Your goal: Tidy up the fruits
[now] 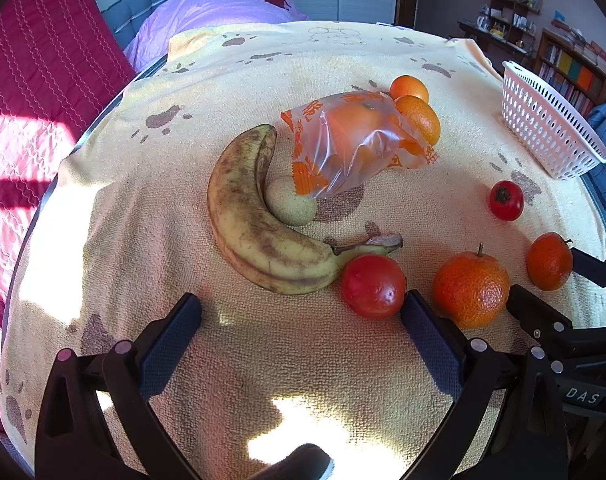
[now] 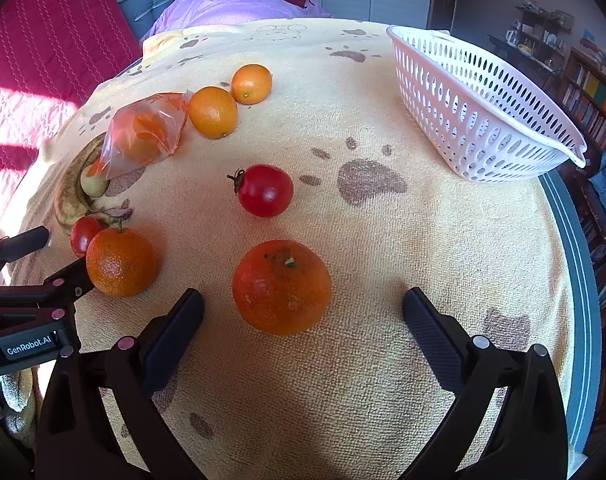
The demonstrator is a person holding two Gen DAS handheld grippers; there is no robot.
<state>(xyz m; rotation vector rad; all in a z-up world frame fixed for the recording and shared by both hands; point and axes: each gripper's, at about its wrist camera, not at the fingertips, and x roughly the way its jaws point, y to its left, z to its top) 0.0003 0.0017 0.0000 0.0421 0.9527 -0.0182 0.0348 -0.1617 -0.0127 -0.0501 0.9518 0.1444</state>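
Fruit lies on a yellow paw-print towel. In the left wrist view my left gripper [image 1: 301, 312] is open and empty, just short of a spotted banana [image 1: 255, 220] and a red tomato [image 1: 373, 286]. A pale round fruit [image 1: 291, 206], a bagged orange [image 1: 363, 140], two small oranges [image 1: 417, 118] and a mandarin [image 1: 471, 290] lie beyond. In the right wrist view my right gripper [image 2: 303, 308] is open, its jaws either side of a large mandarin [image 2: 281, 286], not touching it. A second tomato [image 2: 265, 190] lies farther off. A white basket [image 2: 483, 108] stands at the far right.
The table edge [image 2: 579, 280] curves close on the right. A bed with purple cover [image 2: 231, 4] and a pink quilt [image 1: 35, 80] lie beyond the table on the left. Bookshelves [image 2: 591, 92] stand to the right. My left gripper's body [image 2: 27, 304] sits beside another mandarin [image 2: 121, 262].
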